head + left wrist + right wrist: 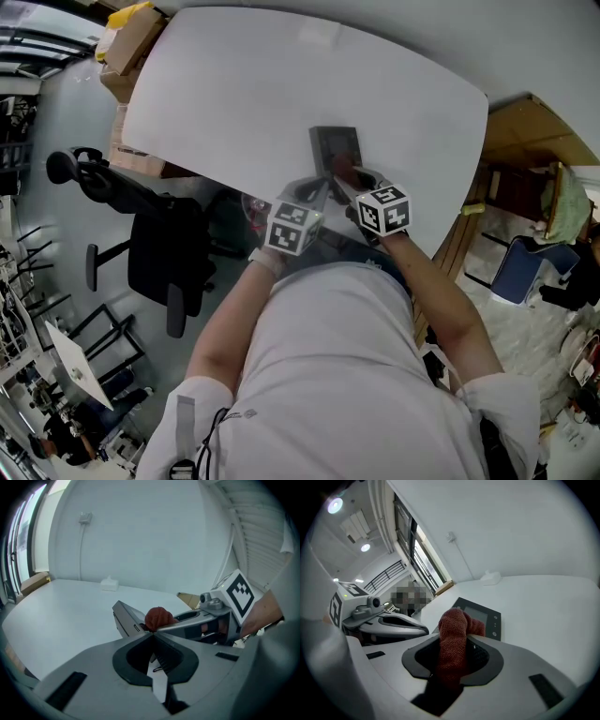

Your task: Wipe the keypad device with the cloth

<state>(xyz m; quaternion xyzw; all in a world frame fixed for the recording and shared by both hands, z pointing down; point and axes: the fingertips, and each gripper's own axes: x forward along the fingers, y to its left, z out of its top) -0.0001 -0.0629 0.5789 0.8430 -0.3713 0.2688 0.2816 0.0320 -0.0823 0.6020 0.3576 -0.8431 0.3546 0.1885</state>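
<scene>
The dark keypad device (335,148) lies on the white table (234,94) close to its near edge. My right gripper (354,184) is shut on a red-brown cloth (453,637), and the bunched end of the cloth (159,617) rests on the near part of the device (487,616). To its left, my left gripper (152,635) is shut, its tips right at the near corner of the device (125,618); whether they pinch it is hidden. The two grippers stand side by side, almost touching.
A small white box (110,584) sits at the far side of the table by the wall. A black office chair (141,234) and cardboard boxes (131,42) stand left of the table, and a wooden cabinet (525,141) stands at the right.
</scene>
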